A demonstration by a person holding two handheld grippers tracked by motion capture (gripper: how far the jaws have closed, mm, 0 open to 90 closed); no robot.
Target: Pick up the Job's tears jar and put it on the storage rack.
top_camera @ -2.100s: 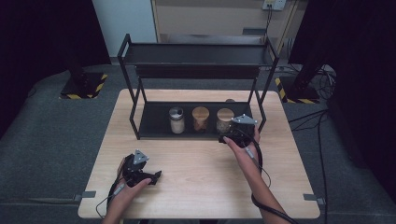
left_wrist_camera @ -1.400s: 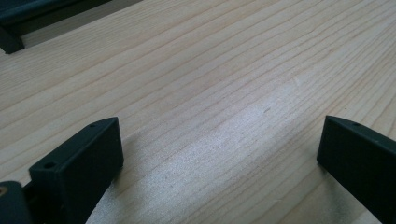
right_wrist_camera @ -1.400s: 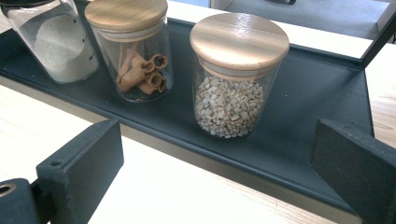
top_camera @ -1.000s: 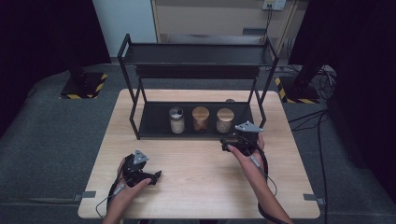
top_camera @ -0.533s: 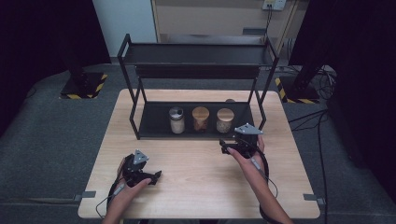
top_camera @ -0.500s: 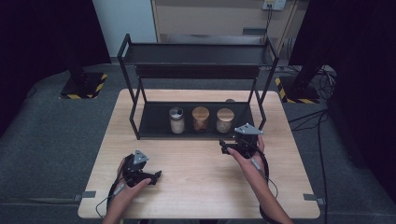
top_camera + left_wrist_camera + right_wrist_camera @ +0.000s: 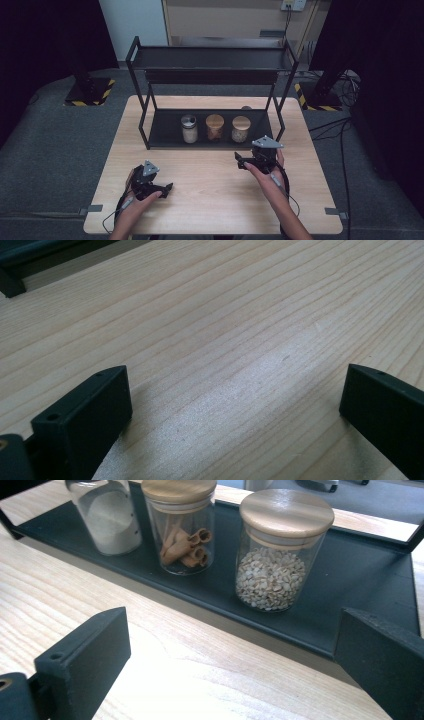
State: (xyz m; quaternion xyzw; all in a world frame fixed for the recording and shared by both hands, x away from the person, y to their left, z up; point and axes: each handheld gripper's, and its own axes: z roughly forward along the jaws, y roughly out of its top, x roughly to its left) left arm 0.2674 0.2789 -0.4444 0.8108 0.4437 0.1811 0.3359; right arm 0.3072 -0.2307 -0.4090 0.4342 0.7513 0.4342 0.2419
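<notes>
1. The right gripper [image 7: 246,163] sits above the wooden table [image 7: 210,200], just in front of the black rack [image 7: 210,75], with its jaws spread wide and nothing between them.
2. Nearest to it is the seed jar [image 7: 277,550], a clear glass cylinder with a flat, round, pale wooden lid; small whitish grains fill roughly its lower half.
3. That jar stands upright on the rack's bottom tray [image 7: 350,595], the rightmost of three in a row, apart from its neighbour.
4. The middle jar [image 7: 181,525] has the same wooden lid and holds curled brown sticks that look like cinnamon.
5. The third jar [image 7: 107,517], at the left end of the row, holds a white powder; in the high view its lid [image 7: 188,120] looks metallic.
6. In the right gripper view, the seed jar lies ahead of the gap between the jaws, beyond the tray's front lip, not touched.
7. The left gripper [image 7: 162,189] rests low over the table's near-left part, well apart from the rack, jaws wide open over bare wood.
</notes>
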